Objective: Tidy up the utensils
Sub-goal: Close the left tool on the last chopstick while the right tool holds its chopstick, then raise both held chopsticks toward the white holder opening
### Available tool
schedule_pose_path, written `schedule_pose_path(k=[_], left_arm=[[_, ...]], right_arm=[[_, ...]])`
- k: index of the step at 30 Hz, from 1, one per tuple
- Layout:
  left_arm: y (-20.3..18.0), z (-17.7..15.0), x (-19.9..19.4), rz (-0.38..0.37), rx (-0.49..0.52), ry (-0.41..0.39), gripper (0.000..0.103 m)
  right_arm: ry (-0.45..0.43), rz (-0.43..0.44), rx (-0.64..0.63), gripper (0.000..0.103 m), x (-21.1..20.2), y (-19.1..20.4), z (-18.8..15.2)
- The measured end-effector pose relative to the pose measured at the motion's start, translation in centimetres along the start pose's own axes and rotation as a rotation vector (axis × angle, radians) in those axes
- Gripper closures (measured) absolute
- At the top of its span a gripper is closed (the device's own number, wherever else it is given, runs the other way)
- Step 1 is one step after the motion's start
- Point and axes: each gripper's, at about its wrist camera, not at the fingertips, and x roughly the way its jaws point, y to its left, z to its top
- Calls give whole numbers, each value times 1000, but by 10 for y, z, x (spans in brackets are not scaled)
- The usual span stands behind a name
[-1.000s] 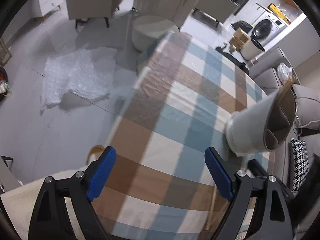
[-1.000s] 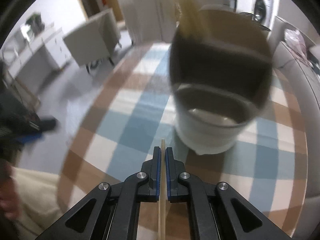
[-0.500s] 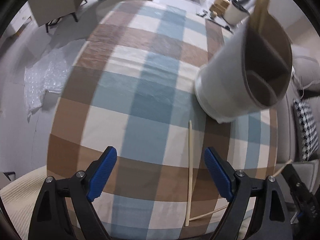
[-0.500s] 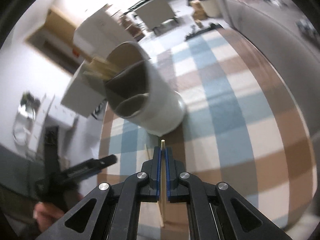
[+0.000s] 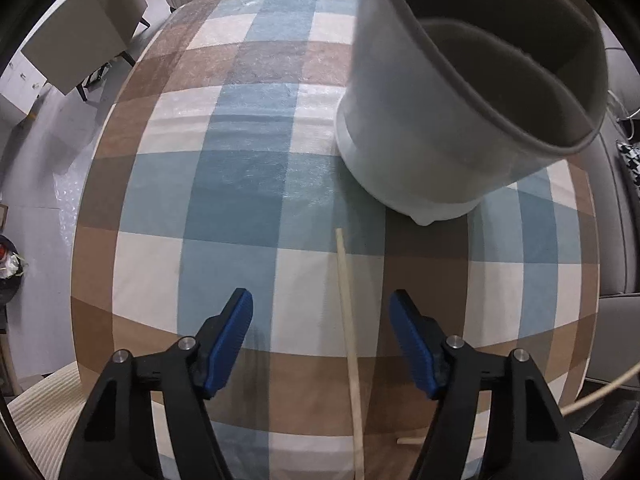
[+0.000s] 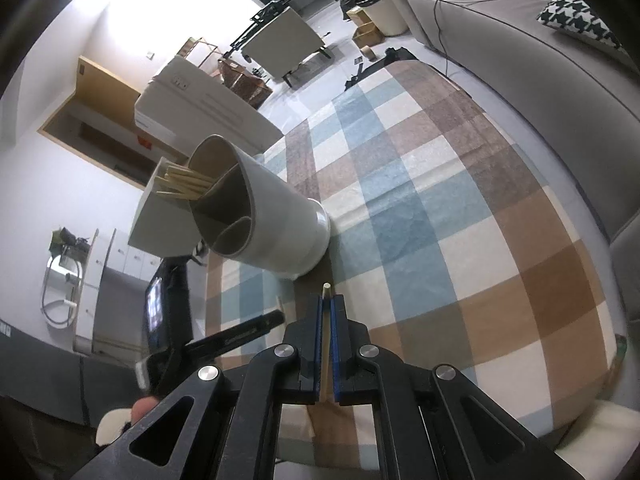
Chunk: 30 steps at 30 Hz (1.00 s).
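Nearest, right two-finger black gripper with blue pads clamped flat on a pale wooden chopstick, tip poking just past the pads; left black gripper with blue pads spread wide, gripping nothing, straddling a second pale wooden chopstick lying flat on the blue, brown and cream checked tablecloth. Beyond, white cylindrical utensil holder with grey divided interior, standing just past that chopstick's far tip, several chopsticks already in one compartment. Judged step: collecting loose chopsticks; next, probably lower and close left around the stick, then raise the right-held one over the holder's rim and release into the chopstick compartment.
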Motion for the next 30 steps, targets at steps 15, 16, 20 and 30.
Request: schedule_pose_path(k=[15, 16, 20, 30], left_arm=[[13, -13, -17, -37, -12, -73, 102], [11, -16, -26, -55, -16, -101, 102], [22, -23, -74, -129, -14, -233, 102], [34, -48, -137, -217, 36, -406, 102]], right_arm=[[-8, -2, -6, 100, -2, -1, 0], [-6, -6, -15, 100, -2, 1, 0], [-27, -16, -79, 100, -3, 15, 0], [-88, -56, -270, 100, -9, 56, -16]])
